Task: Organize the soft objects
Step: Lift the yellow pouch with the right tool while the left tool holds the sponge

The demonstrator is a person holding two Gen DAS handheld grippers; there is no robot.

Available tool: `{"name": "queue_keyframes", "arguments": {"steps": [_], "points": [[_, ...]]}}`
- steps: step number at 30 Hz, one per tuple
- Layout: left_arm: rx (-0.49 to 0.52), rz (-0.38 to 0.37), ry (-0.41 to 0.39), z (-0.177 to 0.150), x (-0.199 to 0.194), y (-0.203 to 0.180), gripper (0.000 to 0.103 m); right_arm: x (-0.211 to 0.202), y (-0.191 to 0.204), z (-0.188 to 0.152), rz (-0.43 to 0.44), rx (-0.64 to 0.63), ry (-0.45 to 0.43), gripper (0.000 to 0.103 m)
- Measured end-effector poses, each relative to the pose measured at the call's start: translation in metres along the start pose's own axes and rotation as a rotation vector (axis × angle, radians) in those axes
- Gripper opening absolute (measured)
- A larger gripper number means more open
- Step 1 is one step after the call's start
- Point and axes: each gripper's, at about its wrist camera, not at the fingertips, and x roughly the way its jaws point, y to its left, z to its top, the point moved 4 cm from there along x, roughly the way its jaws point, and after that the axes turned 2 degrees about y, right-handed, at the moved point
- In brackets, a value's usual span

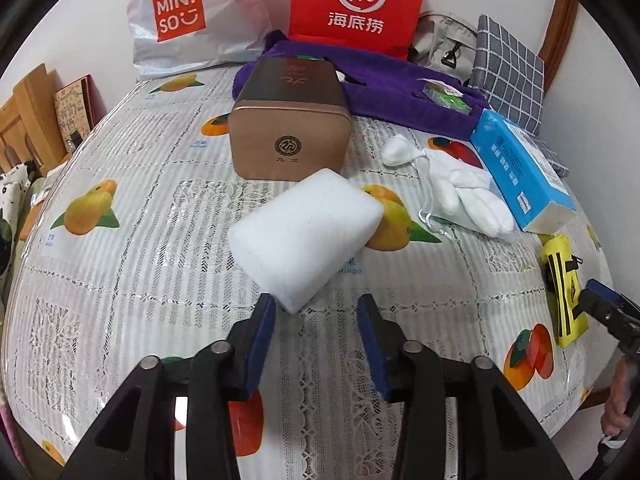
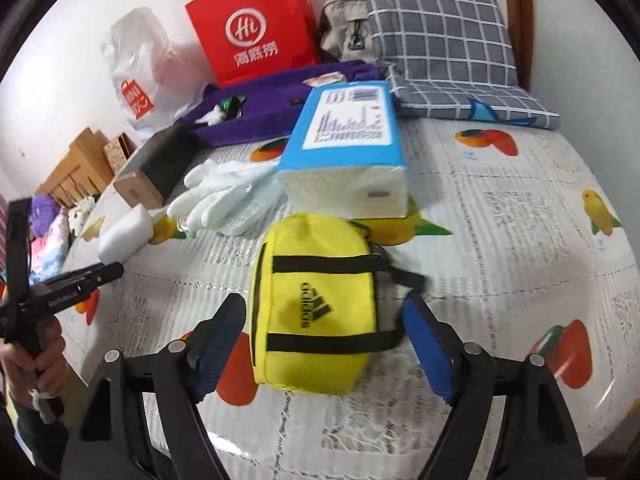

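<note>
2 claws (image 1: pixel 316 304) (image 2: pixel 324 312) hang apart, clamped on nothing. The right straddles 1 yellow pouch (image 2: pixel 320 304) lying on the tabletop (image 2: pixel 500 240): light, floppy fabric, I'd judge, best pinched across its middle. The left's tips flank the near corner of 1 white sponge block (image 1: pixel 306 236) (squashy, featherweight; grip its short sides gently). Further off lie 1 pair of white gloves (image 1: pixel 464 196), limp, and 1 tissue pack (image 2: pixel 344 152), yielding.

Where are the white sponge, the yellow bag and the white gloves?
white sponge (image 1: pixel 306 236), left wrist view, top face.
yellow bag (image 2: pixel 316 304), right wrist view, front panel by the logo.
white gloves (image 2: pixel 224 200), right wrist view, palm area.
</note>
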Motion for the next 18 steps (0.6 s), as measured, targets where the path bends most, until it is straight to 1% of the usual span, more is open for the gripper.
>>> {"name": "queue_keyframes", "arguments": {"steps": [1, 4, 6, 9, 13, 15, 16, 18], "points": [[0.005, 0.010, 0.002, 0.000, 0.001, -0.001, 0.052, 0.004, 0.003, -0.001, 0.003, -0.003, 0.009, 0.081], [0.011, 0.029, -0.004, 0.001, 0.003, 0.000, 0.054, 0.015, 0.008, -0.002, -0.019, -0.008, 0.024, 0.082], [0.002, 0.024, -0.010, 0.003, 0.005, 0.002, 0.057, 0.023, 0.011, -0.003, -0.045, -0.012, 0.030, 0.082], [-0.018, 0.017, -0.031, 0.008, 0.007, 0.004, 0.058, 0.032, 0.015, -0.002, -0.100, -0.039, 0.023, 0.082], [-0.029, 0.058, -0.067, 0.016, 0.012, 0.008, 0.058, 0.039, 0.020, -0.002, -0.165, -0.101, 0.012, 0.082], [-0.031, 0.058, -0.082, 0.019, 0.014, 0.008, 0.057, 0.039, 0.019, -0.002, -0.166, -0.110, 0.006, 0.080], [-0.030, 0.058, -0.085, 0.020, 0.014, 0.008, 0.052, 0.038, 0.018, -0.002, -0.161, -0.107, 0.007, 0.080], [-0.012, 0.067, -0.084, 0.021, 0.015, 0.007, 0.051, 0.037, 0.016, -0.001, -0.158, -0.102, 0.015, 0.076]]}}
